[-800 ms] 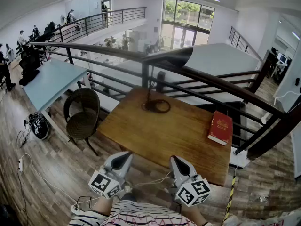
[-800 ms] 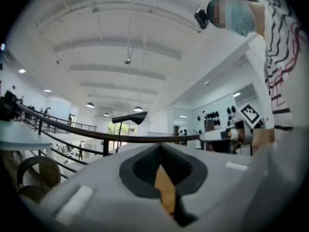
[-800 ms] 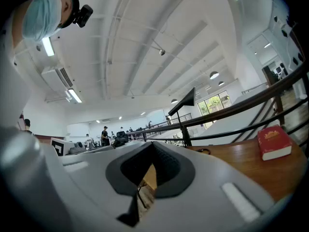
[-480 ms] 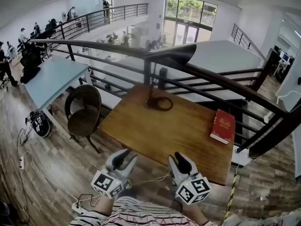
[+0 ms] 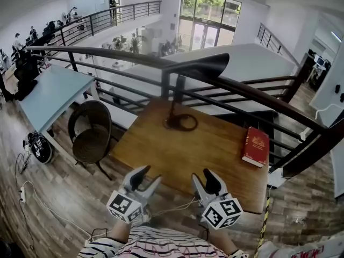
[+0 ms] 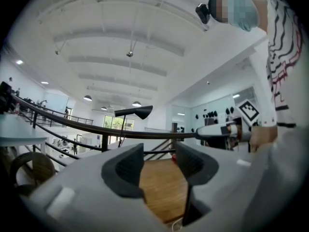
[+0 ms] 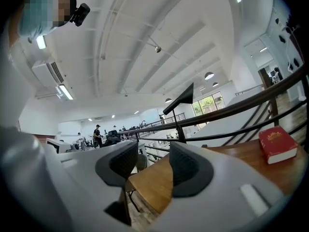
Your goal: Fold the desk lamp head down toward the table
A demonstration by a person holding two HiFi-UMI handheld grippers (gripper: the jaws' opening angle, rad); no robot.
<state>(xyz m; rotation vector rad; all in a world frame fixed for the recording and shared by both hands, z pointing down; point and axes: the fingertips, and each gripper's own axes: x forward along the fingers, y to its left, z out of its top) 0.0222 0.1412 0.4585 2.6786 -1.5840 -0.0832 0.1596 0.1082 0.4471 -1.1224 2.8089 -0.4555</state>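
Holding the left gripper [image 5: 149, 175] and right gripper [image 5: 204, 177] level at the near edge of the table [image 5: 204, 149], both parted and gripping nothing. Standing well beyond them by the far edge, the lamp [image 5: 172, 121], thin stem hard to pick out against the dark railing [image 5: 258, 95], head [image 5: 201, 66] raised and overlapping the top rail. Lying near the right edge, a red book [image 5: 255, 145]. Leaving bare wood open between grippers and lamp base.

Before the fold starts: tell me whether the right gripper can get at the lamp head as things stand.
Probably yes. The right gripper, open and empty, is at the near edge of the table; only bare tabletop separates it from the lamp head, raised at the far side.
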